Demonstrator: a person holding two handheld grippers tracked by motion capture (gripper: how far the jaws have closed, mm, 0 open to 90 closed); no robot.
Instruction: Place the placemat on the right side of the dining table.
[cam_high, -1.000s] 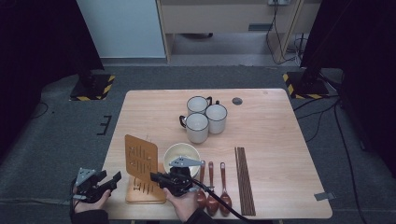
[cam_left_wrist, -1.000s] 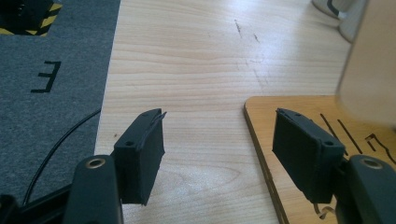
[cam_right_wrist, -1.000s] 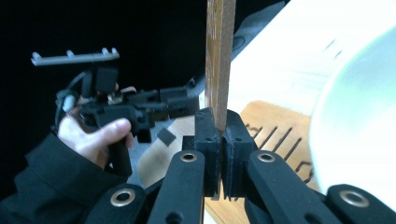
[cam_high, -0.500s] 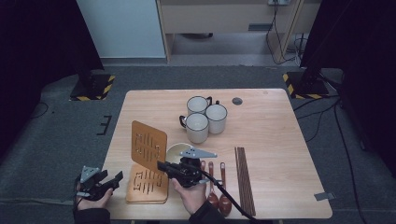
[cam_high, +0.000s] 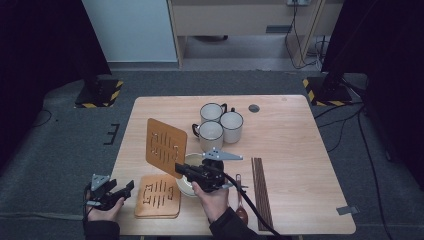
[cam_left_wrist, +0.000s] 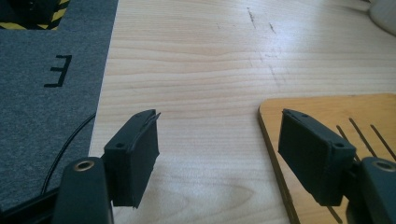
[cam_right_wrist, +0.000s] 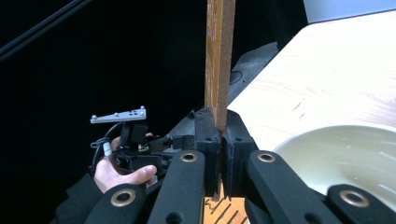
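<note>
A slotted wooden board (cam_high: 166, 146) stands upright in the air above the table's front left, its lower edge clamped in my right gripper (cam_high: 181, 169), which is shut on it. In the right gripper view the board (cam_right_wrist: 218, 56) rises edge-on from between the pads. A second slotted board (cam_high: 158, 195) lies flat near the front edge. My left gripper (cam_high: 127, 187) hovers at the table's front left corner; its jaws have just been opening and nothing is between them. The left gripper view puts that gripper (cam_left_wrist: 219, 140) just left of the flat board's corner (cam_left_wrist: 327, 112).
A cream bowl (cam_high: 184, 189) sits under my right hand, beside the flat board. Three white mugs (cam_high: 220, 125) cluster at mid-table. Wooden spoons (cam_high: 240, 207) and dark chopsticks (cam_high: 261, 192) lie at the front right. A small dark disc (cam_high: 254, 108) rests near the far edge.
My right gripper has lifted the board off the stack, up and toward the table's middle, tilting it upright. The left gripper's jaws have spread a little; that hand stayed put.
</note>
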